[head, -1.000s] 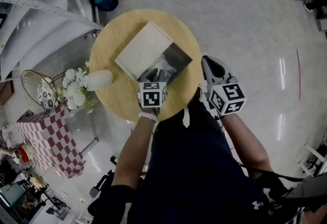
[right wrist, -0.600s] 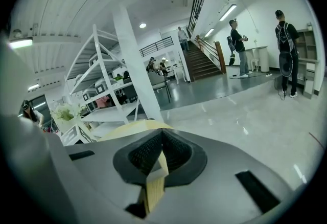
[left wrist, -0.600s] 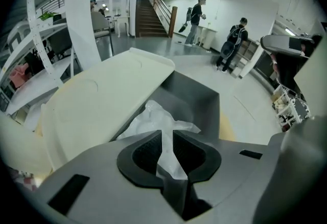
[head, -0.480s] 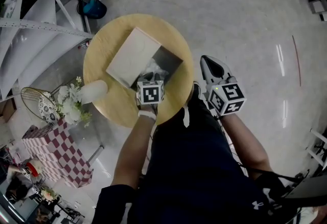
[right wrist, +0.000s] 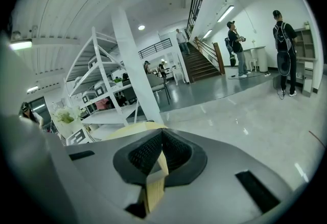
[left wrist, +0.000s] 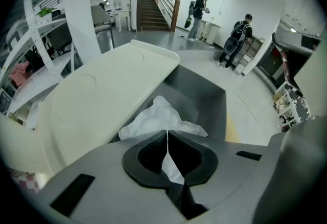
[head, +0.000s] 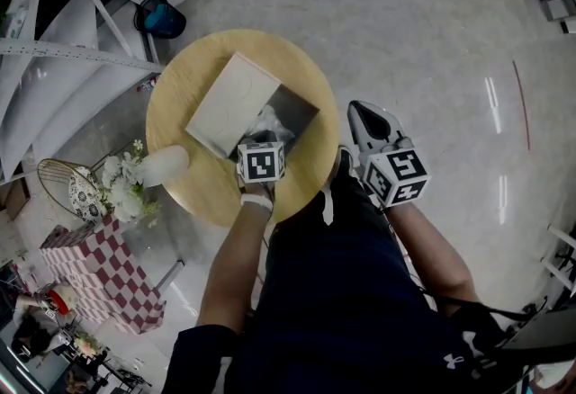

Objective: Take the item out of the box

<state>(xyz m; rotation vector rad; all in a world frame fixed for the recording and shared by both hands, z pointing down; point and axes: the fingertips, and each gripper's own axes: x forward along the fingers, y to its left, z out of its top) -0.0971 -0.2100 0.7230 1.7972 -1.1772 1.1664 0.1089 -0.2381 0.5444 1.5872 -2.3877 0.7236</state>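
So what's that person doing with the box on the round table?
The person holds tongs in each hand. The left tongs are shut on some crumpled white wrapping that sticks up out of the open grey box on the table. The white lid sits beside the opening. The wrapping is not out yet. The right tongs are shut with nothing in them, held off to the side of the table.
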